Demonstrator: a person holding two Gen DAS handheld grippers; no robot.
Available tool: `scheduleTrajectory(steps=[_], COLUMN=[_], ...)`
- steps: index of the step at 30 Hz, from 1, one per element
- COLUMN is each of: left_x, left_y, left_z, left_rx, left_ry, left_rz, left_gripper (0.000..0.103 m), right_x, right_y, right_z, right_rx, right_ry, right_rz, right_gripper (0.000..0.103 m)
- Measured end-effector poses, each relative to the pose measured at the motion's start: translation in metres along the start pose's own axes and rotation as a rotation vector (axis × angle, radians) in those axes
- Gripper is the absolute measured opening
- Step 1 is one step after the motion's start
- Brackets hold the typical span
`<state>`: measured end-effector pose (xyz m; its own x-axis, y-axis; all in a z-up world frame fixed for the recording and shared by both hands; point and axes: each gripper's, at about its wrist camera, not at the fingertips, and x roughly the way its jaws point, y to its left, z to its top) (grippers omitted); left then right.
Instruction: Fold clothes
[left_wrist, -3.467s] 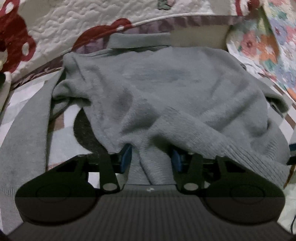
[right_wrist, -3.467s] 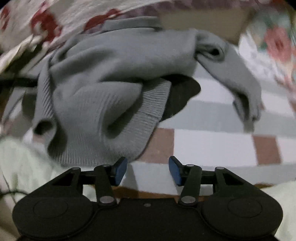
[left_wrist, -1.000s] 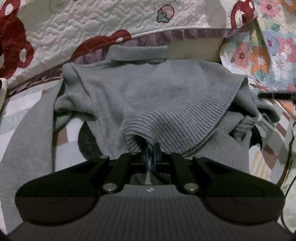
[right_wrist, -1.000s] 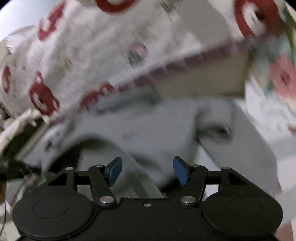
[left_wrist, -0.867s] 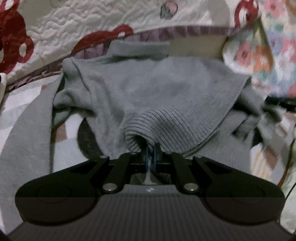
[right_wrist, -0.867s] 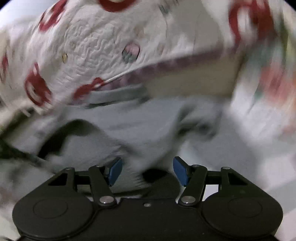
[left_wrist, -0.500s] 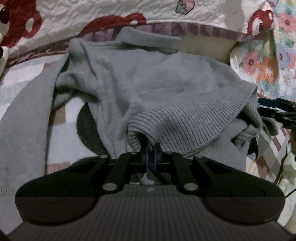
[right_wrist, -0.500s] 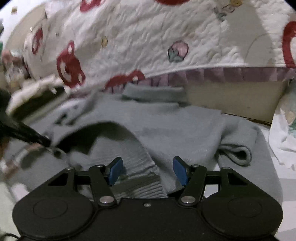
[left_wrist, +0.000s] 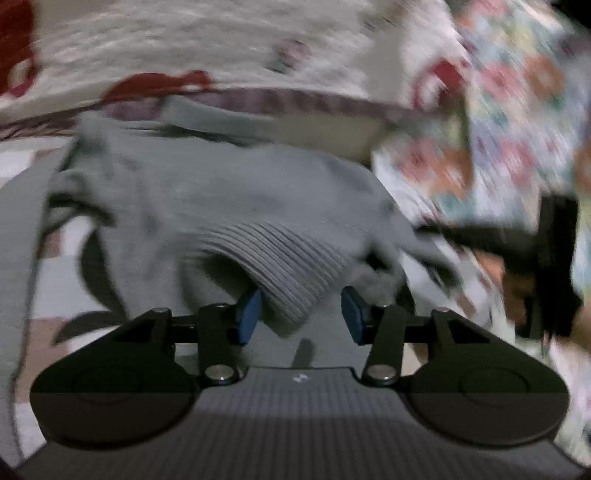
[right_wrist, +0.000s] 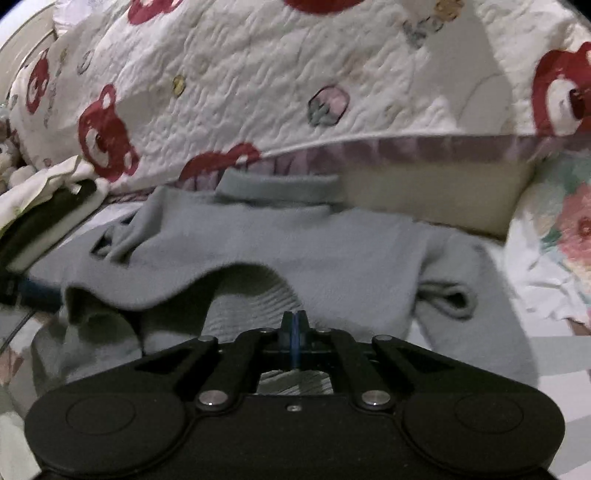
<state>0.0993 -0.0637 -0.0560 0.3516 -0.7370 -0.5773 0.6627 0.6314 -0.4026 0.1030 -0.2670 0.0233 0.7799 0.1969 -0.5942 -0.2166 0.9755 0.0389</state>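
I'm looking along my left gripper (left_wrist: 299, 314) and its jaws stand wide apart, the blue pads (left_wrist: 248, 314) well clear of each other; the ribbed hem (left_wrist: 284, 266) of the grey sweater (left_wrist: 207, 199) hangs down between them, brushing close to the left pad, but nothing is pinched. This view is smeared with motion blur, so I can't say whether the knit actually touches either pad. On my right gripper (right_wrist: 294, 325) the jaws are pressed tight together, blue pads meeting with only a thin line between, and they sit right at the folded edge of the sweater (right_wrist: 332, 251); ribbed knit shows just behind the tips and below them through the frame, so I have a pinch of the hem there. The sweater lies spread on the checked bedding (left_wrist: 55, 280), its collar (right_wrist: 277, 188) at the far end against the purple border of the bear-print quilt (right_wrist: 258, 85). From the collar, the body comes toward me with the lower edge doubled back into a raised fold, and one sleeve (right_wrist: 450, 299) curls up to the right of that fold. A floral cloth (left_wrist: 509, 110) sits to the right of the sweater.
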Motion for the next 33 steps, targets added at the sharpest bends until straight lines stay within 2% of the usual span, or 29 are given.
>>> scheduleTrajectory(steps=[3, 5, 7, 8, 9, 10, 11, 13, 14, 16, 18, 20, 21, 23, 24, 25, 26, 27, 28, 29, 33], left_x=[0.016, 0.027, 0.036, 0.040, 0.044, 0.048, 0.055, 0.072, 0.077, 0.083, 0.094, 0.101, 0.099, 0.094, 0.092, 0.090, 0.087, 0.084, 0.078, 0.073, 0.029], left_y=[-0.020, -0.026, -0.021, -0.017, -0.017, -0.017, -0.023, -0.039, -0.044, -0.046, -0.045, -0.042, -0.041, -0.036, -0.034, -0.032, -0.026, -0.020, -0.016, -0.012, -0.032], left_z=[-0.004, -0.002, 0.003, 0.005, 0.006, 0.007, 0.006, 0.006, 0.005, 0.003, -0.002, -0.009, -0.011, -0.011, -0.011, -0.012, -0.012, -0.012, -0.013, -0.013, -0.013], left_rx=[0.081, 0.111, 0.072, 0.040, 0.038, 0.041, 0.088, 0.200, 0.228, 0.233, 0.243, 0.256, 0.244, 0.227, 0.218, 0.210, 0.178, 0.143, 0.110, 0.076, 0.243], left_ry=[0.036, 0.047, 0.062, 0.068, 0.053, 0.035, 0.041, 0.100, 0.102, 0.110, 0.167, 0.226, 0.222, 0.219, 0.217, 0.216, 0.199, 0.180, 0.162, 0.144, 0.030], left_rz=[-0.021, 0.026, 0.066, 0.070, 0.045, 0.017, 0.006, 0.081, 0.124, 0.162, 0.221, 0.268, 0.265, 0.254, 0.248, 0.242, 0.235, 0.228, 0.223, 0.219, 0.316], left_gripper=[0.048, 0.050, 0.050, 0.050, 0.051, 0.058, 0.062, 0.065, 0.065, 0.070, 0.075, 0.075, 0.075, 0.075, 0.067, 0.049, 0.036, 0.023, 0.011, 0.009, 0.008], right_x=[-0.005, -0.005, 0.001, 0.005, 0.010, 0.016, 0.022, 0.037, 0.045, 0.060, 0.075, 0.088, 0.089, 0.084, 0.079, 0.073, 0.068, 0.060, 0.052, 0.043, 0.001], right_y=[-0.006, -0.006, -0.007, -0.008, -0.008, -0.010, -0.013, -0.022, -0.027, -0.033, -0.040, -0.049, -0.049, -0.041, -0.034, -0.028, -0.023, -0.018, -0.014, -0.009, 0.008], right_z=[0.003, -0.001, -0.009, -0.012, -0.016, -0.019, -0.021, -0.022, -0.023, -0.025, -0.031, -0.040, -0.043, -0.045, -0.045, -0.044, -0.043, -0.042, -0.040, -0.039, -0.032], right_rx=[0.034, 0.012, -0.008, -0.016, -0.024, -0.029, -0.026, 0.011, 0.032, 0.085, 0.161, 0.263, 0.299, 0.289, 0.236, 0.177, 0.143, 0.120, 0.099, 0.077, 0.024], right_ry=[0.014, 0.006, 0.026, 0.030, 0.033, 0.039, 0.045, 0.073, 0.089, 0.119, 0.152, 0.191, 0.206, 0.201, 0.194, 0.187, 0.187, 0.178, 0.164, 0.150, 0.108], right_rz=[0.079, 0.145, 0.181, 0.165, 0.137, 0.110, 0.098, 0.137, 0.160, 0.205, 0.247, 0.258, 0.259, 0.297, 0.310, 0.321, 0.313, 0.295, 0.274, 0.254, 0.126], right_gripper=[0.001, 0.009, 0.035, 0.067, 0.083, 0.084, 0.084, 0.084, 0.084, 0.085, 0.089, 0.089, 0.089, 0.085, 0.062, 0.048, 0.024, 0.016, 0.015, 0.014, 0.010])
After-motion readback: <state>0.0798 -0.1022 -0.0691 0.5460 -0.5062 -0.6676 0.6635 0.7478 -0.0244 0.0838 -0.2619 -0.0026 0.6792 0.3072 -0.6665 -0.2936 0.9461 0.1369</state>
